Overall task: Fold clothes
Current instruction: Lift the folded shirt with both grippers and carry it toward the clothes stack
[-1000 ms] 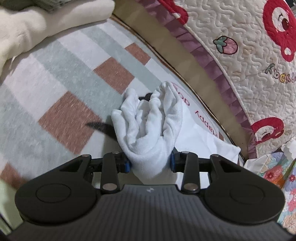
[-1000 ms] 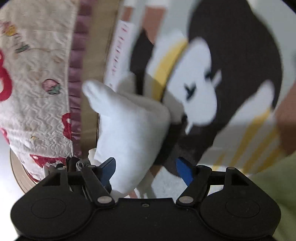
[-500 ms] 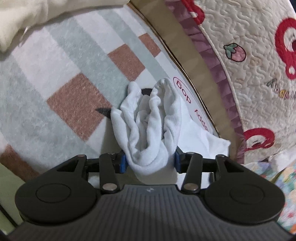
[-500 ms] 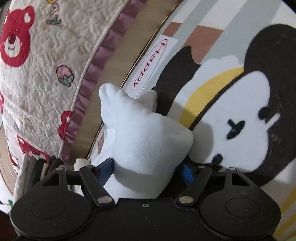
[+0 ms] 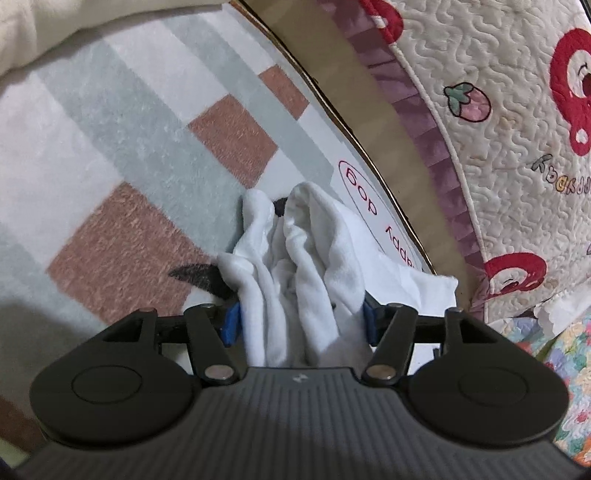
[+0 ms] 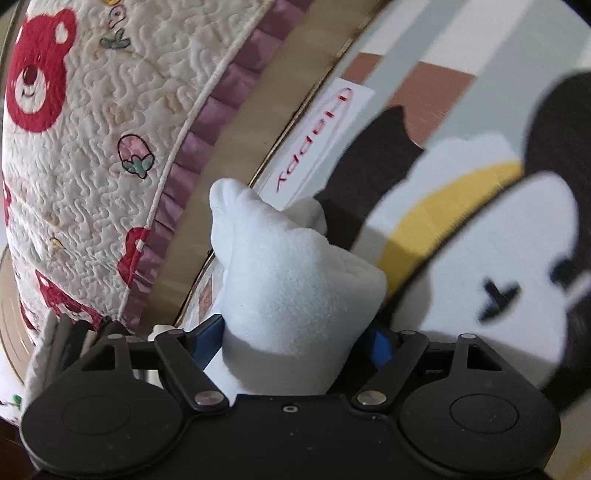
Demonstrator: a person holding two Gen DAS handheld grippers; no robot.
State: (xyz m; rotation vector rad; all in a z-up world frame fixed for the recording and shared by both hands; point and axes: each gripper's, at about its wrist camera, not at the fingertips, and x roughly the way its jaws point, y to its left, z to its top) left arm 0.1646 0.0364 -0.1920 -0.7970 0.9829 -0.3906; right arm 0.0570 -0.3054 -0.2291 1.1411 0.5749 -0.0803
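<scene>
A white garment [image 5: 295,273] lies bunched on the checked mat [image 5: 110,155] close to the mat's edge. My left gripper [image 5: 300,321] is shut on a bunched fold of it, blue pads on both sides. In the right wrist view my right gripper [image 6: 295,339] is shut on another bunched part of the same white garment [image 6: 291,280], held over the cartoon dog print [image 6: 480,229] of the mat. The cloth hides both sets of fingertips.
A quilted cover with red bears and strawberries [image 5: 498,110] and a purple frill [image 6: 207,122] runs along the mat's edge. A cream fleece cloth [image 5: 74,26] lies at the far left. A floral fabric [image 5: 565,369] sits at the right.
The right gripper has closed on the white garment and swung toward the quilted cover. The left gripper's grip has widened slightly and it has shifted a little with its fold.
</scene>
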